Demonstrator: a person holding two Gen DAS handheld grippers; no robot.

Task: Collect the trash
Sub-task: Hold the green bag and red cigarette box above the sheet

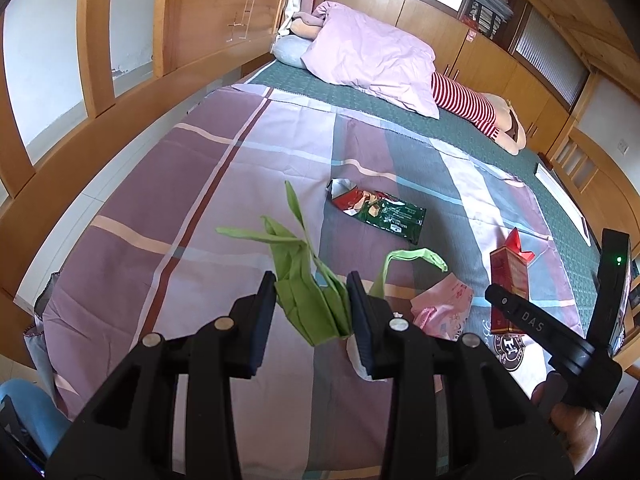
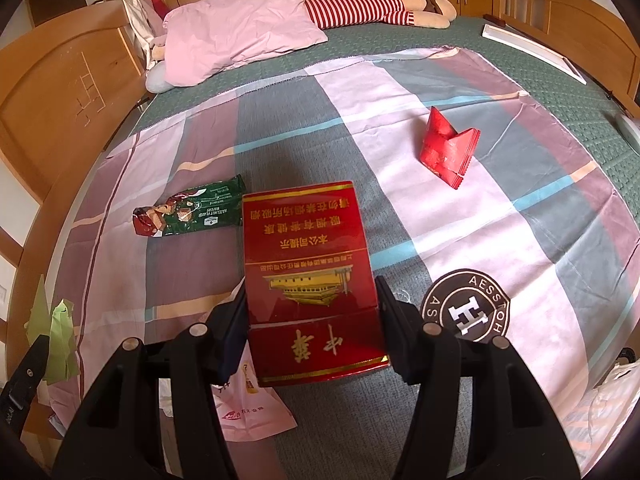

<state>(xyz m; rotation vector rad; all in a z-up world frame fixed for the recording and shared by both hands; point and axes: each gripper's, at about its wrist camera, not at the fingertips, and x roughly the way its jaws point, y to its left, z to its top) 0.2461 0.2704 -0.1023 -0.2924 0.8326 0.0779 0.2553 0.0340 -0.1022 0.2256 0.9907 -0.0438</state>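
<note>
On a striped sheet (image 1: pixel 200 168) spread over a bed, my left gripper (image 1: pixel 311 292) is shut on a folded green bag (image 1: pixel 316 304), whose handles trail up and to the left. In the right wrist view the green bag (image 2: pixel 60 340) stands upright at the far left. My right gripper (image 2: pixel 311 306) is shut on a red and gold cigarette box (image 2: pixel 312 280), held just above the sheet. This red box (image 1: pixel 506 276) also shows at the right of the left wrist view. A green wafer wrapper (image 1: pixel 376 210) (image 2: pixel 192 210) and a red wrapper (image 2: pixel 446 148) lie loose. A pink plastic bag (image 1: pixel 442 312) (image 2: pixel 248 408) lies near both grippers.
A pink pillow (image 1: pixel 372 56) and a plush doll in red stripes (image 2: pixel 360 8) lie at the far end on a green mat (image 2: pixel 400 40). Wooden bed frames (image 1: pixel 120 92) border the mattress. A white flat strip (image 2: pixel 532 48) sits at the right edge. A person's knee (image 1: pixel 24 408) shows lower left.
</note>
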